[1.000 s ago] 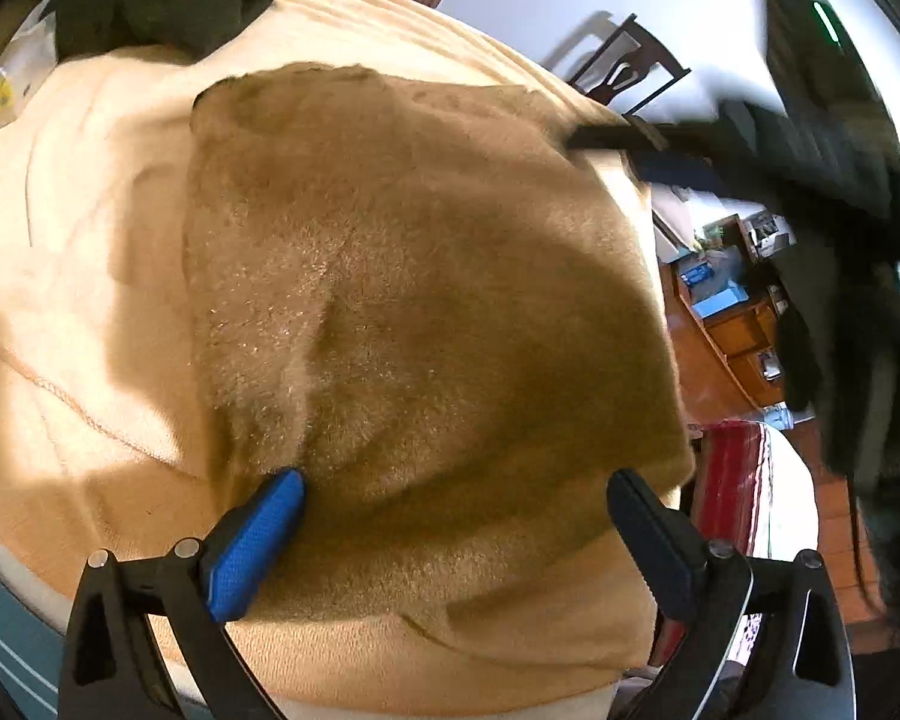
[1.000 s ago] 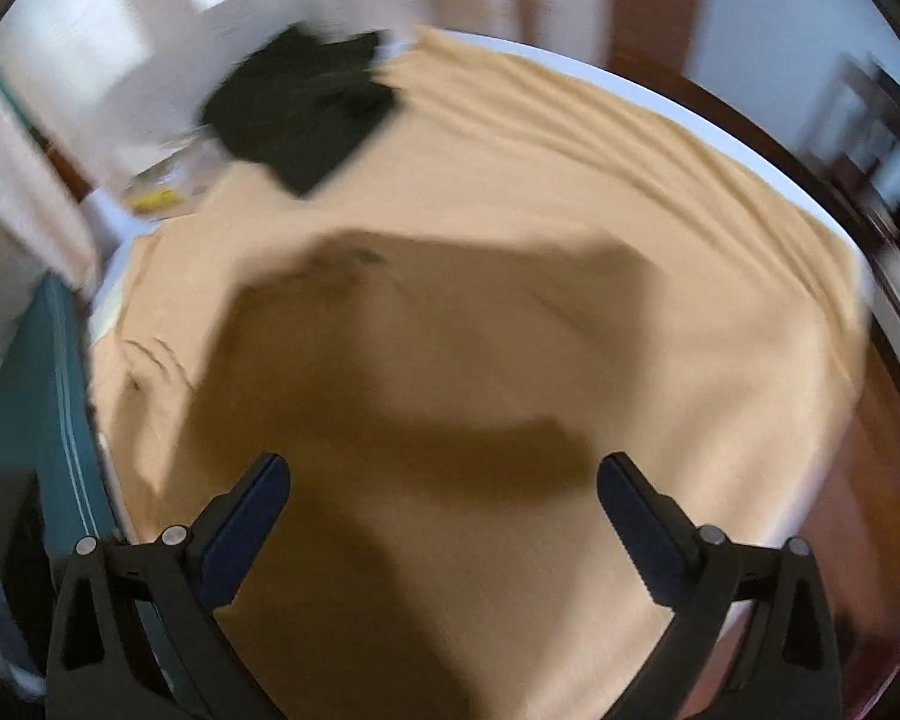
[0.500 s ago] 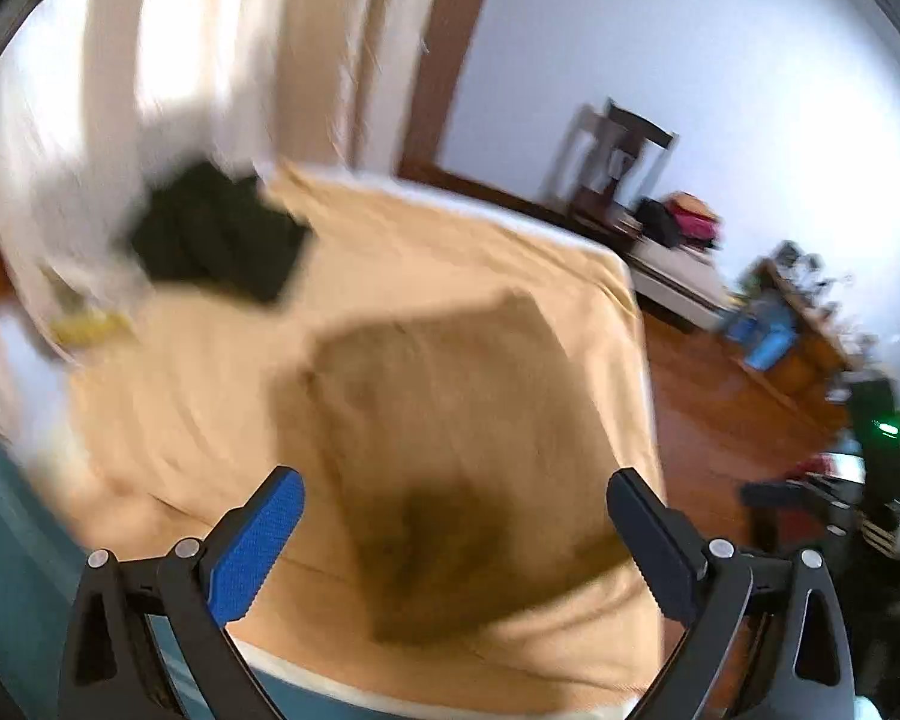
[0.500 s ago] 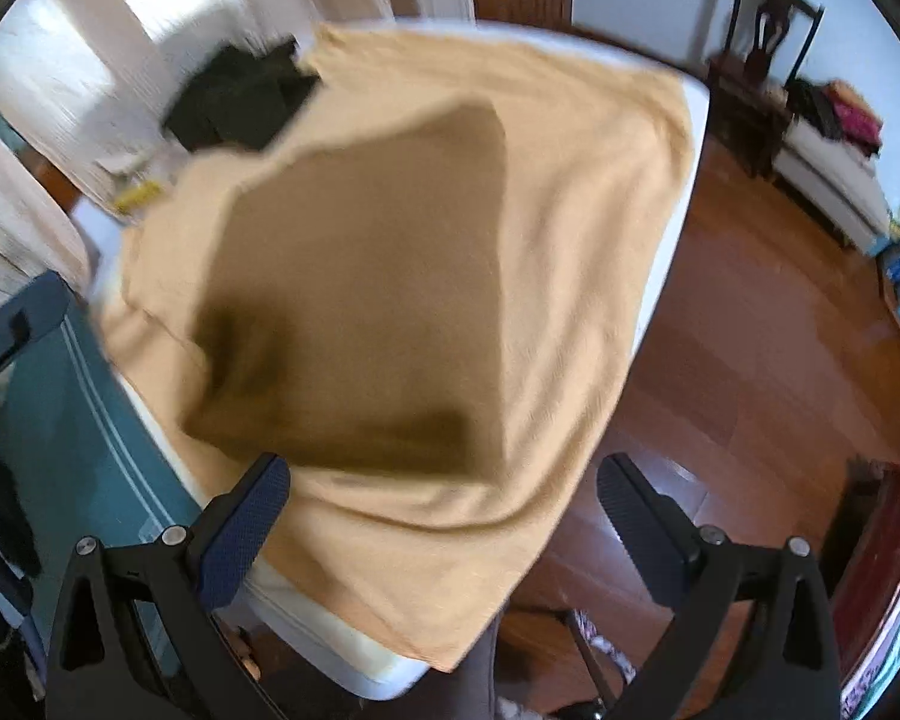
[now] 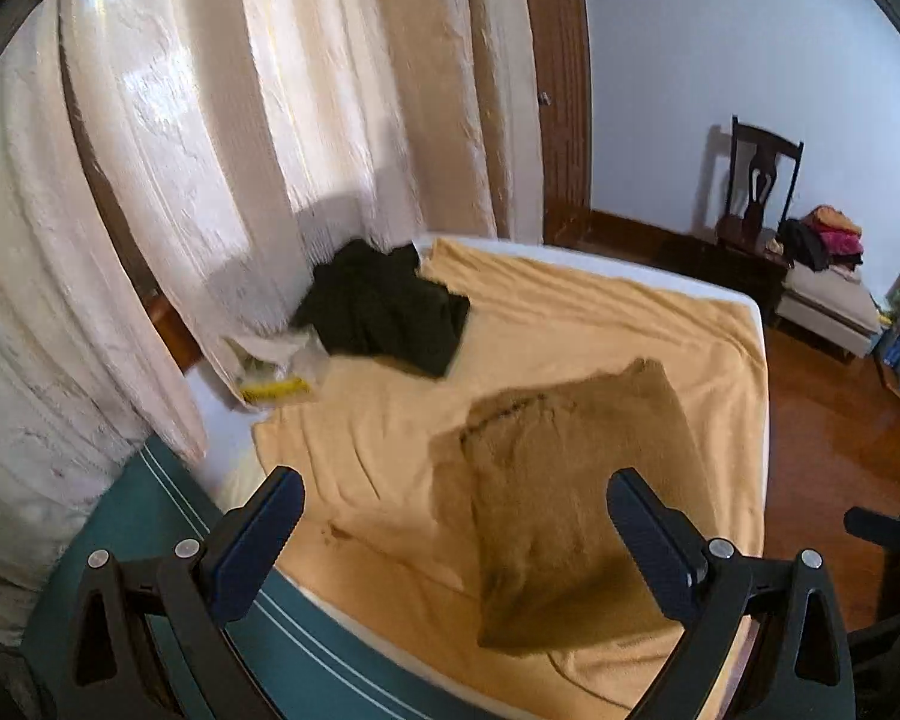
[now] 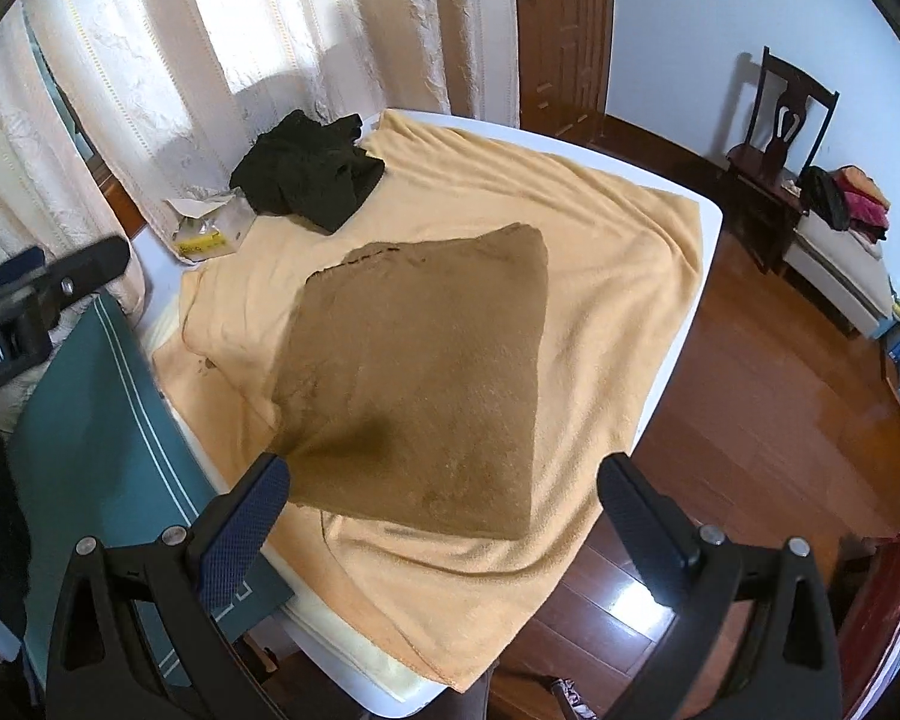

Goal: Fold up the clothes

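A: Left wrist view first?

B: Left gripper (image 5: 453,531) raised above the near edge of the bed, tipped down toward it, jaws spread wide, nothing between the blue pads (image 5: 257,531). Ahead, folded brown garment (image 5: 564,486) flat on the yellow blanket (image 5: 594,324), near the closer right corner. Further back, dark crumpled clothes (image 5: 387,318) by the cream curtains (image 5: 222,138), just beside a plastic bag (image 5: 270,369) with yellow print. At the far right edge, part of the other gripper's black frame. Beyond: white wall, dark wooden chair (image 5: 759,180), wooden floor (image 5: 834,420).

A: And the right wrist view?

B: Right gripper (image 6: 444,510) also held high, looking down, jaws parted wide, holding nothing. Same brown garment (image 6: 426,384) square on the blanket (image 6: 618,252), well below the fingers, not touched. Dark clothes (image 6: 309,177) at the far corner, bag (image 6: 207,228) touching their left side. Teal bed edge (image 6: 108,420) at left, with the left gripper's body above it. Brown door (image 6: 561,30) past the curtains (image 6: 150,60), chair (image 6: 780,126) by the wall, low bench (image 6: 840,252) with piled clothing, glossy floor (image 6: 750,420)
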A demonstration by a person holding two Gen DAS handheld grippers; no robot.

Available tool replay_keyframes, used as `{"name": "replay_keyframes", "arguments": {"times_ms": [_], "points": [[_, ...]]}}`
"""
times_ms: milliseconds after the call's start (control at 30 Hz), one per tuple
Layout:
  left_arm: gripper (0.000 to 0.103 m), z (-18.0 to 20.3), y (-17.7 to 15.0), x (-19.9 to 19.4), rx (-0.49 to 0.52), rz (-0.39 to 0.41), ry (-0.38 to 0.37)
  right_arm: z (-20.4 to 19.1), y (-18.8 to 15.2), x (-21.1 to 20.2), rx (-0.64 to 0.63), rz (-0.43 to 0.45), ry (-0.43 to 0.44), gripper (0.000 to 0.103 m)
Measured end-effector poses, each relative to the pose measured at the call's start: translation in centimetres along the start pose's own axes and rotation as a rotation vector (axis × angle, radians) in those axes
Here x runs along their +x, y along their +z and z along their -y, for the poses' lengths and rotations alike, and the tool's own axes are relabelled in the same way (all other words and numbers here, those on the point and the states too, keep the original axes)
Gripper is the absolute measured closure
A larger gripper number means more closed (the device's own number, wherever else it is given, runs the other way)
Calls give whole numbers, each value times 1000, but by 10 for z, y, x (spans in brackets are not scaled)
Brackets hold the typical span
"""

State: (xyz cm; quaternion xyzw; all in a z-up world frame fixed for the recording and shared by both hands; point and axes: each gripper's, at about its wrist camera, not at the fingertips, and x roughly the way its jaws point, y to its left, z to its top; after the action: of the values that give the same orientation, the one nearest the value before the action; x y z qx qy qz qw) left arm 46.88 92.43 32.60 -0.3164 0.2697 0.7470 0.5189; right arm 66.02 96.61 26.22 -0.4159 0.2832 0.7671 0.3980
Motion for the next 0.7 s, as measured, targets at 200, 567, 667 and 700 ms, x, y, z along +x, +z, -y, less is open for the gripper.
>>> {"name": "replay_keyframes", "arguments": {"times_ms": [200, 567, 667, 700], "points": [[1, 6, -10, 3, -28, -76, -82, 16, 0, -4, 11, -4, -4, 1], [1, 38, -14, 0, 22, -71, -79, 24, -1, 0, 16, -5, 15, 1], [1, 42, -16, 1, 29, -74, -74, 24, -1, 2, 13, -6, 15, 1], [1, 43, -16, 2, 29, -74, -72, 23, -1, 3, 11, -7, 15, 1]]}}
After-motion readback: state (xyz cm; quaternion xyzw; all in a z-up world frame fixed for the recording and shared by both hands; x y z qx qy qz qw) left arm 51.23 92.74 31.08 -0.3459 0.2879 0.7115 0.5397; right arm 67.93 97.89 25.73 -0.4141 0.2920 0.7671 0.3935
